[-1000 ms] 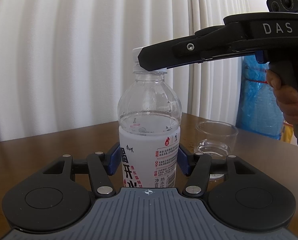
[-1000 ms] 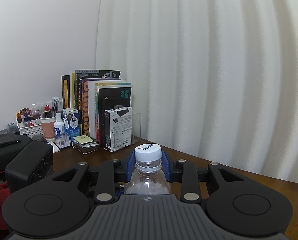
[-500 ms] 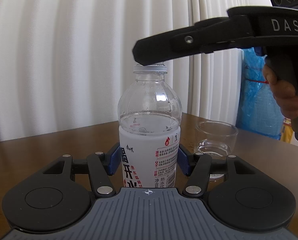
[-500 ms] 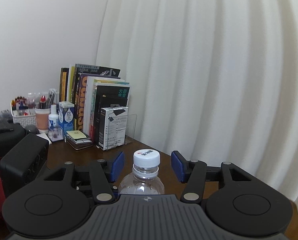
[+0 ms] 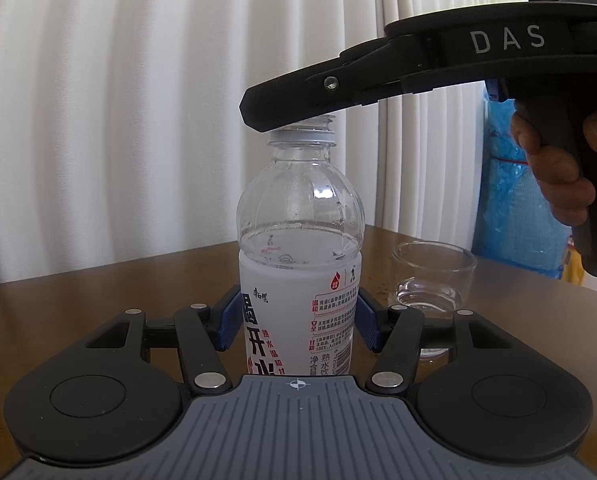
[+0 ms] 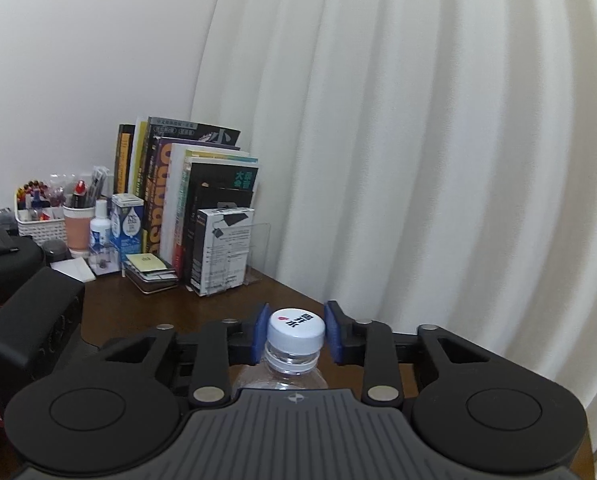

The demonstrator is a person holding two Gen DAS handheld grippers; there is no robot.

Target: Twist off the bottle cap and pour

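A clear water bottle (image 5: 300, 248) with a white label stands upright on the brown table (image 5: 98, 292). My left gripper (image 5: 298, 326) is shut on the bottle's body, blue pads on each side. In the right wrist view, the white cap (image 6: 296, 327) sits lifted above the bottle's neck (image 6: 292, 358), with thread showing below it. My right gripper (image 6: 296, 332) is closed around the cap, its blue pads at both sides. In the left wrist view the right gripper's fingers (image 5: 290, 100) hide the cap. A clear glass (image 5: 434, 276) stands right of the bottle.
Books (image 6: 186, 208), a white box (image 6: 224, 248), small bottles and a pen basket (image 6: 38, 216) stand at the table's far left by the wall. A black case (image 6: 6, 260) lies at the left. White curtains hang behind. A blue bag (image 5: 514, 216) is at the right.
My right gripper let go of the cap and opened half a second ago, then closed around it again. It also rose, and the cap now sits higher on the thread.
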